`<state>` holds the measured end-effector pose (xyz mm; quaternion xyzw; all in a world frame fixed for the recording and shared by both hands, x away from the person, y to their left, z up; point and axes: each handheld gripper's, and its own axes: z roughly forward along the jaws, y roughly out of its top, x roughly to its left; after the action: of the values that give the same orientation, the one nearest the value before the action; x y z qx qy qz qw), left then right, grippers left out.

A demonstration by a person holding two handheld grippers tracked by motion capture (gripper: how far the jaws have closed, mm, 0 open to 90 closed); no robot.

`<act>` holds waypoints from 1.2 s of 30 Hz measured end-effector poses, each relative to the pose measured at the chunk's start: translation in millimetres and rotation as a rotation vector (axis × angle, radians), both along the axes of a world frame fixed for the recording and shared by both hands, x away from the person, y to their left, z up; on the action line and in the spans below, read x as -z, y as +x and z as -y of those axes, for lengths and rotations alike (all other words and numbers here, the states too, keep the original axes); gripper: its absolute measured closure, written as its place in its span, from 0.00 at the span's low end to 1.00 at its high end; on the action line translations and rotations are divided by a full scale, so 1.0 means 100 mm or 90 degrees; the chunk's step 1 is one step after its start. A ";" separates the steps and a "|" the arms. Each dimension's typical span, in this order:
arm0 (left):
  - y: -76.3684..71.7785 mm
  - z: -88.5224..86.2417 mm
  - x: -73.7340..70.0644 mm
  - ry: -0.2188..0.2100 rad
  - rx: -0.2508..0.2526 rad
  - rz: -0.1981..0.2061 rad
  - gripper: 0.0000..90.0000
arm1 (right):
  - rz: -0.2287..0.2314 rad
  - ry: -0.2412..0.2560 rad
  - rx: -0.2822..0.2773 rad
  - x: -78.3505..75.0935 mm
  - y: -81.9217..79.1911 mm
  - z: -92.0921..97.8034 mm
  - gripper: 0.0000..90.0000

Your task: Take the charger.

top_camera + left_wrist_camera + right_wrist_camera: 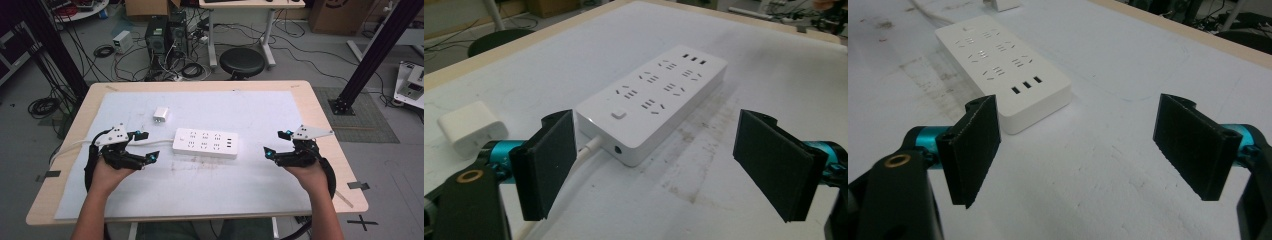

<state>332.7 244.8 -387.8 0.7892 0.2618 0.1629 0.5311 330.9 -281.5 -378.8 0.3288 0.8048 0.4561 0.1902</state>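
From the high view, a white power strip (205, 143) lies flat near the middle of the desk (320, 120), on a pale sheet. A small white charger (161, 115) sits behind its left end, a little apart. The left gripper (146, 145) rests just left of the strip, the right gripper (278, 142) farther off on the other side; both have their fingers apart and hold nothing. A black stool (242, 61) and tangled cables lie on the floor beyond.

In the left gripper view, the strip (654, 100) lies straight ahead between the spread fingers (546, 162), its white cord (574, 172) running back past the left one. The charger (471, 127) sits off to the left.

In the right gripper view, the strip's (1003, 67) USB end faces the open fingers (973, 147), bare sheet between them.
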 end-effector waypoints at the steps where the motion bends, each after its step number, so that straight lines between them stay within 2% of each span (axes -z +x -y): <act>1: 0.01 0.00 -0.01 0.002 -0.012 0.002 0.19 | 0.003 -0.004 -0.001 -0.01 0.00 -0.01 0.22; 5: 0.04 -0.02 -0.08 0.004 -0.048 0.007 0.19 | 0.004 -0.014 0.003 -0.05 -0.01 -0.04 0.22; 9: 0.13 0.00 -0.14 0.009 -0.073 0.009 0.19 | 0.003 -0.017 0.007 -0.02 0.00 -0.07 0.22; 12: 0.21 0.04 -0.18 0.017 -0.085 0.007 0.19 | -0.003 -0.015 0.016 0.02 0.02 -0.07 0.22; 16: 0.36 0.14 -0.24 0.026 -0.102 -0.014 0.19 | -0.002 -0.014 0.019 0.00 0.01 -0.06 0.22; 19: 0.43 0.20 -0.28 0.032 -0.096 -0.019 0.19 | -0.005 -0.012 0.023 -0.01 0.00 -0.06 0.22; 20: 0.52 0.24 -0.30 0.032 -0.106 -0.024 0.19 | -0.003 -0.012 0.023 0.00 -0.01 -0.06 0.22; 21: 0.52 0.24 -0.30 0.032 -0.106 -0.024 0.19 | -0.003 -0.012 0.023 0.00 -0.01 -0.06 0.22; 22: 0.62 0.27 -0.32 0.049 -0.115 -0.037 0.19 | -0.004 -0.012 0.026 0.01 -0.02 -0.06 0.22; 24: 0.72 0.28 -0.34 0.048 -0.131 -0.036 0.19 | -0.005 -0.014 0.026 0.03 -0.04 -0.06 0.22; 25: 0.72 0.28 -0.34 0.048 -0.131 -0.036 0.19 | -0.005 -0.015 0.027 0.04 -0.04 -0.06 0.22; 27: 0.89 0.30 -0.34 0.062 -0.152 -0.045 0.19 | -0.006 -0.016 0.026 0.06 -0.05 -0.05 0.22; 28: 0.89 0.30 -0.34 0.062 -0.152 -0.045 0.19 | -0.010 -0.016 0.030 0.07 -0.06 -0.04 0.22; 29: 1.01 0.30 -0.33 0.056 -0.164 -0.045 0.19 | -0.012 -0.016 0.034 0.07 -0.07 -0.04 0.22; 31: 1.13 0.30 -0.31 0.079 -0.185 -0.058 0.19 | -0.011 -0.017 0.036 0.07 -0.07 -0.03 0.22; 34: 1.31 0.29 -0.23 0.064 -0.206 -0.073 0.19 | -0.010 -0.017 0.038 0.07 -0.07 -0.01 0.22; 36: 1.31 0.29 -0.23 0.064 -0.206 -0.073 0.19 | -0.009 -0.016 0.038 0.07 -0.08 -0.01 0.22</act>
<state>463.9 216.2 -365.1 0.7701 0.4070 0.2139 0.4422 323.3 -280.0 -385.8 0.3536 0.8017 0.4375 0.2020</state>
